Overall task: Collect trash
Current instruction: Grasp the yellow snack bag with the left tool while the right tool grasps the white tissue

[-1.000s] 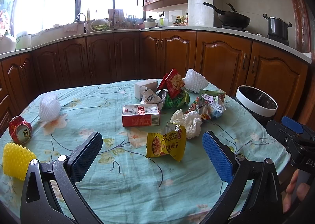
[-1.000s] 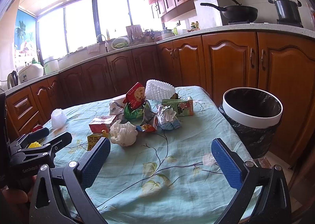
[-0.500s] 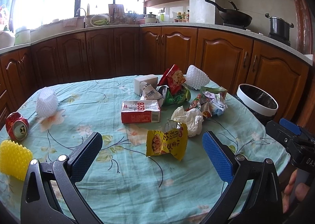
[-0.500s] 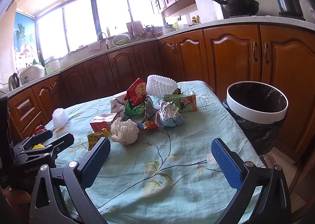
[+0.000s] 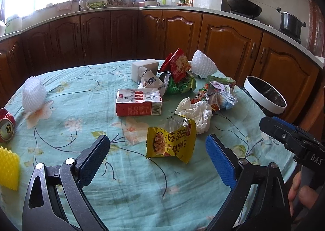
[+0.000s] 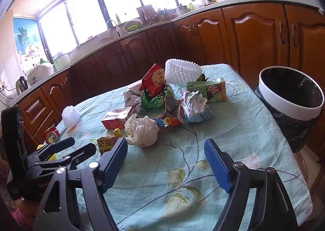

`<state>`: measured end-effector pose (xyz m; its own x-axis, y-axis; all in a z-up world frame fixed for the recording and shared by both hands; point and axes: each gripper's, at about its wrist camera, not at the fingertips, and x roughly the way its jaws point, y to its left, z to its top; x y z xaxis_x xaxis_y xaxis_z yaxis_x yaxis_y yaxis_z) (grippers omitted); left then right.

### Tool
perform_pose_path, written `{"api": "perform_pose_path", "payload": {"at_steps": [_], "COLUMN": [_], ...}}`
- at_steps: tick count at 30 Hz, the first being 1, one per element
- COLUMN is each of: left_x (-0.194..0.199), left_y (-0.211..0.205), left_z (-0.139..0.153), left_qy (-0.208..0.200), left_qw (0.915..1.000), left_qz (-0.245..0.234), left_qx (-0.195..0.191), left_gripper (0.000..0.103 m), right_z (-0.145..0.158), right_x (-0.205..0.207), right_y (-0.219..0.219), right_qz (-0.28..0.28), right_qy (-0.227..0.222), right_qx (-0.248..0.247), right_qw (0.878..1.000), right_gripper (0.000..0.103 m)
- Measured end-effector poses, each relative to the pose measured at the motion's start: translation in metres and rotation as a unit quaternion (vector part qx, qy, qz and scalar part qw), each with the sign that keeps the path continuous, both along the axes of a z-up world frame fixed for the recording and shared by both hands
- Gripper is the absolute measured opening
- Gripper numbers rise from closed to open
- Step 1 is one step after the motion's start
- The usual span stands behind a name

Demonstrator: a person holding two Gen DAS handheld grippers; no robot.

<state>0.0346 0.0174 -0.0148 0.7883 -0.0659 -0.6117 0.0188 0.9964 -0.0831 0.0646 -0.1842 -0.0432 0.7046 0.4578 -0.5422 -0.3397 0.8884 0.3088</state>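
Note:
Trash lies on a table with a teal floral cloth (image 5: 130, 186). A yellow snack bag (image 5: 171, 142) lies just ahead of my open, empty left gripper (image 5: 157, 145). Behind it are a crumpled white tissue (image 5: 196, 112), a red and white carton (image 5: 139, 102), and a pile of wrappers with a green can (image 5: 178, 84). My open, empty right gripper (image 6: 165, 149) hovers over the cloth, short of the tissue (image 6: 142, 129). A white-rimmed bin with a black liner (image 6: 292, 93) stands off the table's right edge, also in the left wrist view (image 5: 265, 95).
White foam fruit nets (image 5: 33, 94) (image 5: 203, 65), a crushed red can (image 5: 6, 125) and a yellow foam net (image 5: 8, 167) lie on the table. A green juice carton (image 6: 209, 90) sits near the bin side. Wooden kitchen cabinets (image 5: 229, 48) ring the table.
Both grippers have moved forward toward the trash. The right gripper's jaws have narrowed somewhat. Nothing on the table has moved.

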Motion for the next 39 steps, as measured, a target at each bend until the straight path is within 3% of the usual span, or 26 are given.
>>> {"api": "perform_pose_path", "payload": {"at_steps": [6,9,12,14,16,19,21,30,39], "left_x": [0.022,0.032,0.04,0.044,0.045,0.044,0.043,0.043,0.049], "left_y": [-0.002,0.0,0.004,0.007,0.01,0.013,0.017,0.019,-0.021], "left_z": [-0.008,-0.017,-0.025,-0.028,-0.028,-0.025,-0.023,-0.005,0.018], "left_qy": [0.032,0.054,0.073,0.082,0.083,0.078,0.076,0.054,0.034], "left_qw": [0.9994,0.9983,0.9965,0.995,0.994,0.9946,0.9945,0.996,0.9935], "left_qz": [-0.017,-0.023,-0.033,-0.043,-0.05,-0.049,-0.047,-0.047,-0.097], "left_qx": [-0.001,-0.007,-0.023,-0.039,-0.05,-0.049,-0.054,-0.054,-0.05], "left_gripper": [0.085,0.071,0.05,0.028,0.018,0.013,0.012,0.01,0.01], "right_z": [-0.011,-0.016,-0.02,-0.022,-0.024,-0.029,-0.033,-0.015,0.003], "right_x": [0.021,0.032,0.043,0.049,0.057,0.069,0.073,0.059,0.045], "right_y": [0.015,0.022,0.029,0.035,0.043,0.052,0.056,0.036,-0.032], "right_qz": [0.029,0.037,0.047,0.054,0.06,0.063,0.068,0.07,0.006], "right_qy": [0.044,0.063,0.078,0.085,0.089,0.099,0.104,0.079,0.058], "right_qx": [0.015,0.018,0.021,0.02,0.018,0.014,0.008,0.025,0.043], "right_qw": [0.999,0.997,0.996,0.995,0.994,0.993,0.992,0.994,0.997], "right_gripper": [0.055,0.049,0.046,0.045,0.045,0.044,0.017,0.011,0.011]}}
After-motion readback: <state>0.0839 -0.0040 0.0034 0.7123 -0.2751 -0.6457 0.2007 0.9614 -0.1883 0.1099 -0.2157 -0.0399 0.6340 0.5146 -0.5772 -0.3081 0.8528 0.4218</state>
